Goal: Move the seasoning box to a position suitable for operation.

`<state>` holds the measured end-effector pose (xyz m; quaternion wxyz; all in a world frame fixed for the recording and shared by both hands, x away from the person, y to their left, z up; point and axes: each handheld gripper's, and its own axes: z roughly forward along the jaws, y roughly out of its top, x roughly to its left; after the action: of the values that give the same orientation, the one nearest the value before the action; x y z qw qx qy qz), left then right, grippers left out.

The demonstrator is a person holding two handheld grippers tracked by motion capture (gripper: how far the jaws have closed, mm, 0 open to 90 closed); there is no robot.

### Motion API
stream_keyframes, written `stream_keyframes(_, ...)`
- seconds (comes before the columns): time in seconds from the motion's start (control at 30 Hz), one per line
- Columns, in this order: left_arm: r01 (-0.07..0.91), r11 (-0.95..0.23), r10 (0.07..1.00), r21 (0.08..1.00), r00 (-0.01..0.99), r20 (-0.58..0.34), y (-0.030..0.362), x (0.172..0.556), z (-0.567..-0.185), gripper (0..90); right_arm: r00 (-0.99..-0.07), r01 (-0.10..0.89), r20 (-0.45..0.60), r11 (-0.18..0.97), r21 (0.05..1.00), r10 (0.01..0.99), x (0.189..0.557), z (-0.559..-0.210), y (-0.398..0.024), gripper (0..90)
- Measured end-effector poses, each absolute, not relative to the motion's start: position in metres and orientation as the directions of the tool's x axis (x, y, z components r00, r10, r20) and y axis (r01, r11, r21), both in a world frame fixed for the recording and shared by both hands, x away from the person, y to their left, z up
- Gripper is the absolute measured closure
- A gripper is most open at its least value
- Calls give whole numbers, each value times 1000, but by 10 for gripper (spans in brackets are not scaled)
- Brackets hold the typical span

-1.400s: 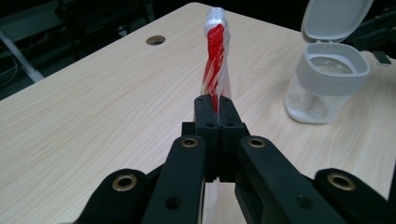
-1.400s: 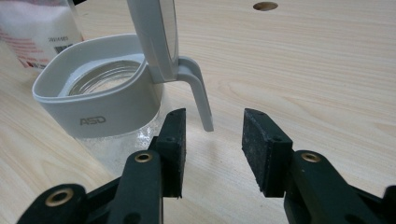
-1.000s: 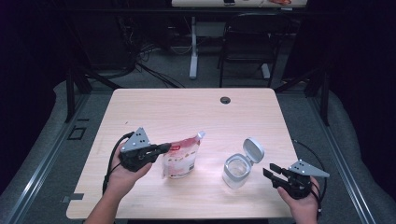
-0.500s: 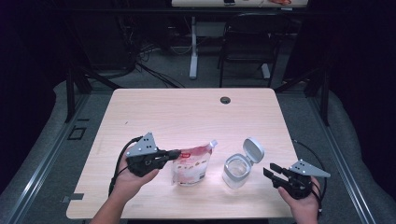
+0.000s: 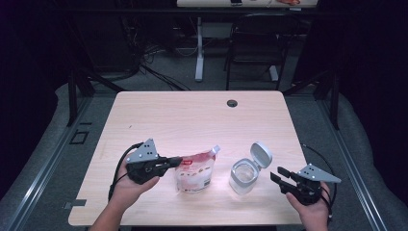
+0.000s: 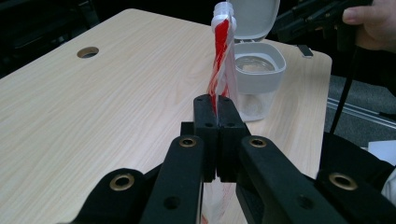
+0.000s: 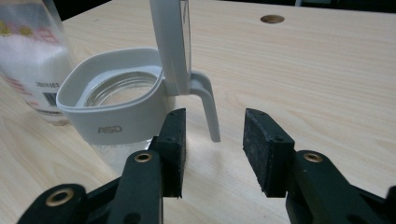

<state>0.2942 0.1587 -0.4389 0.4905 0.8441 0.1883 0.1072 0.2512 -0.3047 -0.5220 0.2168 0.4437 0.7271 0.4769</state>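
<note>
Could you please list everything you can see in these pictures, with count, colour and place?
pouch: one, white and red with a label, at the near middle of the table, one edge clamped in the left gripper.
jar: one, clear with a white collar and a white flip lid standing open, just right of the pouch.
table: one, light wood, with a round cable hole near its far edge.
chair: one, dark, on the floor beyond the table.
left gripper: one, black, jaws shut on the pouch.
right gripper: one, black, jaws apart and just opening wider, nothing between the pads, beside the jar.
hands: two, one holding each gripper at the near edge.
</note>
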Motion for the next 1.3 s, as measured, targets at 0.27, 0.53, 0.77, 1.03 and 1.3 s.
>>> stream_keyframes(0.27, 225, -456, 430, 861, 903, -8, 166, 294, -440, 877, -546, 401, 117, 136, 906, 830, 250, -498, -305, 575)
stream_keyframes(0.53, 243, -437, 454, 866, 891, -20, 172, 290, -438, 770, -608, 365, 93, 173, 915, 789, 249, -469, -297, 636)
stream_keyframes(0.77, 257, -438, 478, 861, 878, -19, 175, 288, -441, 743, -686, 304, 40, 236, 923, 727, 250, -449, -270, 646)
stream_keyframes(1.03, 253, -450, 498, 857, 867, 5, 178, 287, -440, 789, -743, 276, 23, 275, 921, 668, 262, -441, -236, 638)
stream_keyframes(1.3, 261, -440, 523, 859, 852, 9, 179, 288, -439, 791, -790, 261, 21, 305, 916, 612, 269, -441, -206, 626)
